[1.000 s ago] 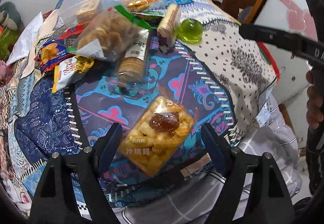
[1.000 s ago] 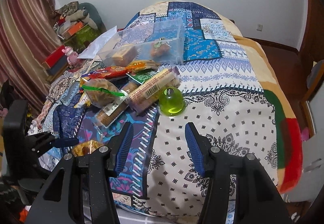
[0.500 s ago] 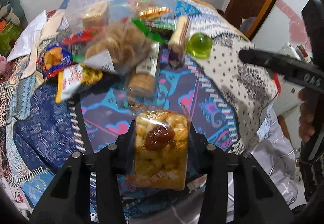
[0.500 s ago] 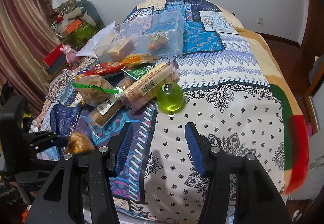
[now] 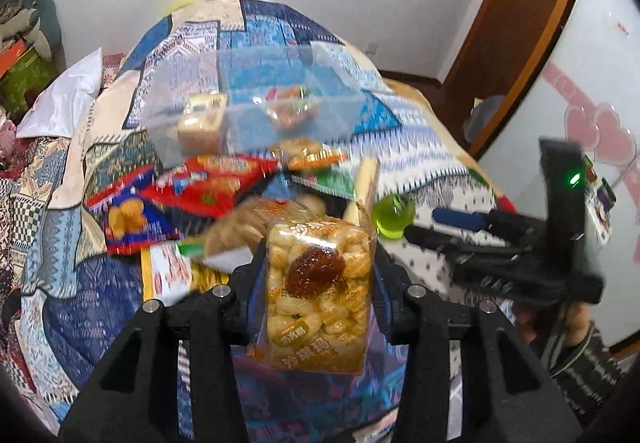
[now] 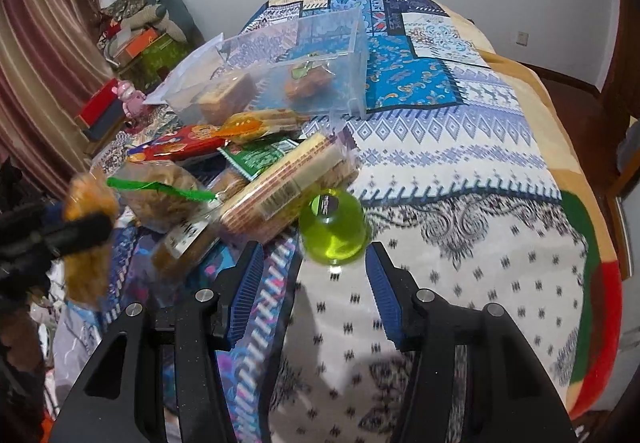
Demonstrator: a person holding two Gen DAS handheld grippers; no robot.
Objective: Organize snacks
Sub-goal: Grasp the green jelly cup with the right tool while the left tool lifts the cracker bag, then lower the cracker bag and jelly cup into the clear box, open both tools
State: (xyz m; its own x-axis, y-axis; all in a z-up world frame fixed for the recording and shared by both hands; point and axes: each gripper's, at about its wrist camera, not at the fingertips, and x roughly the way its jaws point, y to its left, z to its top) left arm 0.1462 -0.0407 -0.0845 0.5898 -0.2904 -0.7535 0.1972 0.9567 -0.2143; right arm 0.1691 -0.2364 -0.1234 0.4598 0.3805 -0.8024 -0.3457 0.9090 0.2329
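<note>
My left gripper (image 5: pixel 316 279) is shut on a clear pack of golden puffed cake (image 5: pixel 318 291) with a dark date on top, lifted above the bed. The same pack (image 6: pixel 86 227) shows at the left of the right wrist view. Beyond it lies a heap of snacks: a red packet (image 5: pixel 204 183), a long biscuit sleeve (image 6: pixel 280 187) and a bag of brown cookies (image 6: pixel 160 191). A clear plastic box (image 5: pixel 256 111) holding two snacks sits behind the heap. My right gripper (image 6: pixel 316 283) is open, just short of a green jelly cup (image 6: pixel 332 227).
The patterned quilt (image 6: pixel 460 163) covers the bed and drops off at the near and right edges. A door frame (image 5: pixel 516 27) stands to the right. Boxes and toys (image 6: pixel 132 43) crowd the left side by a curtain.
The left gripper closed on the puffed cake pack and lifted it off the quilt. The right gripper moved forward toward the green jelly cup.
</note>
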